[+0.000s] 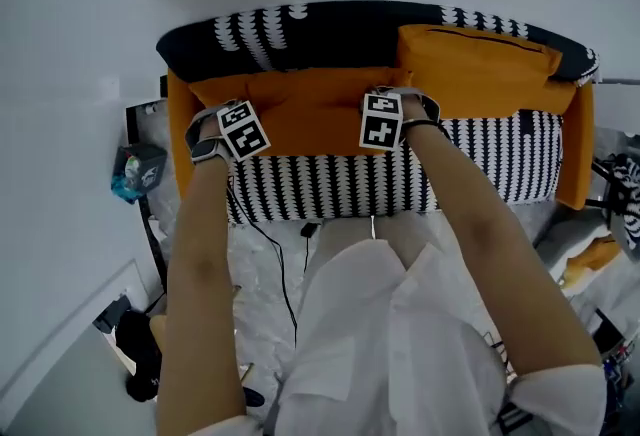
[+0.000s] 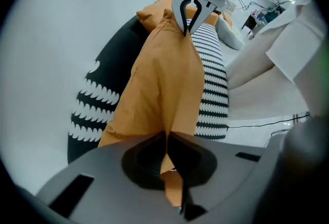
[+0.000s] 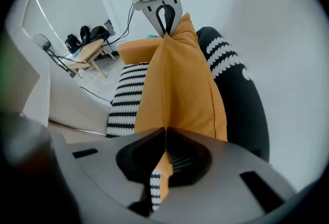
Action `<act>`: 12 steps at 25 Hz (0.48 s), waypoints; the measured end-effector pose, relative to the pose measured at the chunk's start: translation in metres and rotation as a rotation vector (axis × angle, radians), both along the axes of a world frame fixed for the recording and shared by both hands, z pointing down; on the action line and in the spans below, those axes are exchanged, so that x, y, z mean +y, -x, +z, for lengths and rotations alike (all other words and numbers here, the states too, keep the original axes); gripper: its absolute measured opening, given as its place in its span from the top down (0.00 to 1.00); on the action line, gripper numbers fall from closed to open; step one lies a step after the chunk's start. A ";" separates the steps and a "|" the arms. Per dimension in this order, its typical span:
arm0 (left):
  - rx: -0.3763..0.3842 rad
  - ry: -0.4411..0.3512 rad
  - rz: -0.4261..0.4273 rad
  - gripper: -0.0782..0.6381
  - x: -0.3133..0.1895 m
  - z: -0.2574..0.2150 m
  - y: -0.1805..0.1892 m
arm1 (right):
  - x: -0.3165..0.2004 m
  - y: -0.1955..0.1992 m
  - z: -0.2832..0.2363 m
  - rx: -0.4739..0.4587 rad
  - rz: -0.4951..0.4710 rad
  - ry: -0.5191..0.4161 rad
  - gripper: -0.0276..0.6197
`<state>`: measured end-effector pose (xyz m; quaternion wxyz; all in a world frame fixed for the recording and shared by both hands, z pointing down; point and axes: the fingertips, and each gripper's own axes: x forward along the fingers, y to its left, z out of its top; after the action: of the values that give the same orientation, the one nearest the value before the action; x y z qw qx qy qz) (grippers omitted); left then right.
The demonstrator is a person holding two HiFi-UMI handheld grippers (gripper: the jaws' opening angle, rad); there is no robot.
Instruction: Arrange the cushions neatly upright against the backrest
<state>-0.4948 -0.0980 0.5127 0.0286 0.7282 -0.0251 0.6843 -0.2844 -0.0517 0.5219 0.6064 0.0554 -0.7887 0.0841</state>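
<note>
The step in hand looks like standing one cushion up. The left hand-held gripper and the right hand-held gripper each pinch an upper corner of the same orange cushion, so it hangs stretched between them.

Each gripper view shows the jaws closed tight on a fold of orange fabric, the left and the right. A sliver of striped cloth also sits in the right pinch. I cannot tell whether it belongs to the cushion.

Below both grippers lies the striped seat of the sofa. Beyond them is the black backrest with its white pattern. To the far side of the right gripper, a second orange cushion already leans upright against that backrest.

The next move probably calls for carrying the held cushion back until its face meets the backrest, beside the second one. Its lower edge should then settle on the seat before either grip loosens.

The cushion is soft and limp. It creases at the pinches and sags between them, so it may slump if it is let go early.
</note>
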 end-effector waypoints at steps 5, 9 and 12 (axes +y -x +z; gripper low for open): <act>-0.012 -0.117 -0.020 0.86 -0.060 -0.004 0.005 | -0.063 0.002 0.001 0.027 -0.003 -0.131 0.94; -0.023 -0.161 -0.044 0.86 -0.089 0.004 0.009 | -0.095 0.004 0.009 0.045 0.007 -0.196 0.94; -0.032 -0.181 -0.057 0.86 -0.100 0.008 0.014 | -0.109 0.006 0.015 0.079 -0.007 -0.271 0.94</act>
<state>-0.5090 -0.1985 0.5208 -0.0186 0.7157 -0.1080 0.6897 -0.2904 -0.1610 0.5373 0.6242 0.1372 -0.7686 -0.0275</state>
